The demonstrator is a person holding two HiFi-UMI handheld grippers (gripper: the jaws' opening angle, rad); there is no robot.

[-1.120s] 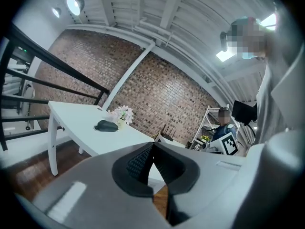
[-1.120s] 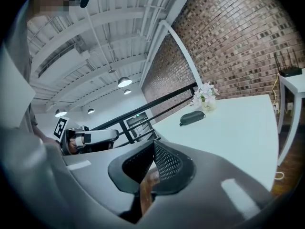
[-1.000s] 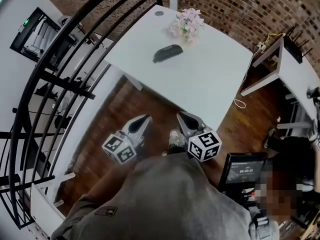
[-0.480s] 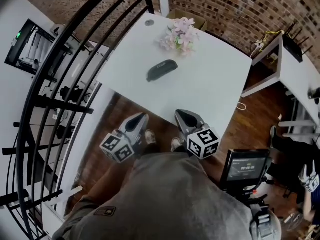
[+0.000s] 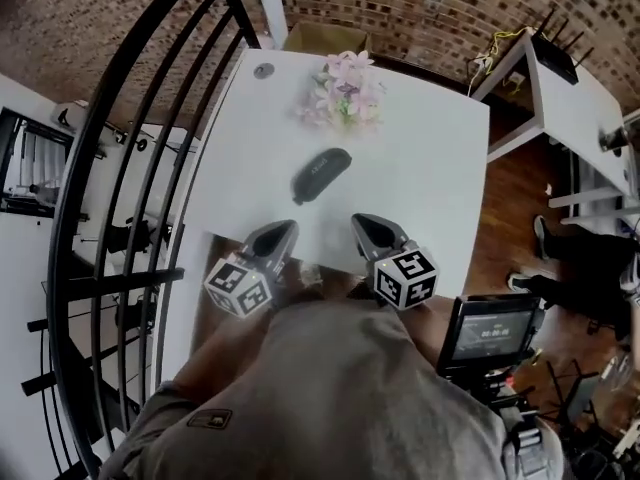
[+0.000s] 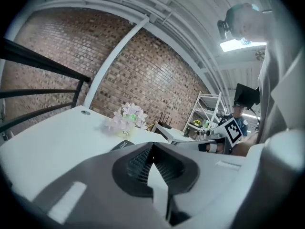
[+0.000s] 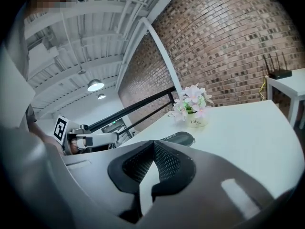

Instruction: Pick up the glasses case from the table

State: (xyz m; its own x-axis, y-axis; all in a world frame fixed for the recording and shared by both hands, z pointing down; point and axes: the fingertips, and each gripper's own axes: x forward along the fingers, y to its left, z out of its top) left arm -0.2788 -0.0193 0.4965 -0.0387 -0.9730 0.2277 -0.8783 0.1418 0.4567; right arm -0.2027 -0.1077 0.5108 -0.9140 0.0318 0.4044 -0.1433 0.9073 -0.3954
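Nearest the head camera is the person's grey-clad torso (image 5: 330,388). The two grippers are held out in front of it, side by side and apart from each other.

Left gripper (image 5: 285,231): the jaws are fully closed. In the left gripper view (image 6: 152,147) the ribbed pads meet at the tip with nothing between them.

Right gripper (image 5: 362,224): the jaws are likewise fully closed and empty, with the pads meeting at the tip in the right gripper view (image 7: 153,144).

Both grippers are over the near edge of the white worktop (image 5: 430,168) and point across it. Neither touches anything on it.

The glasses case (image 5: 320,174) is dark and oblong. It lies flat on the worktop, beyond the jaw tips and clear of both, set at a diagonal to the near edge. It shows just past the tip in each gripper view (image 6: 123,146) (image 7: 177,138).

Farther on, near the far edge, stands a small pot of pale pink flowers (image 5: 343,93), well apart from the case. A round grommet (image 5: 263,70) sits at the far left corner.

A black railing (image 5: 130,148) runs along the left side. A second white desk (image 5: 585,108) stands to the right. A brick wall (image 5: 420,8) closes the background.
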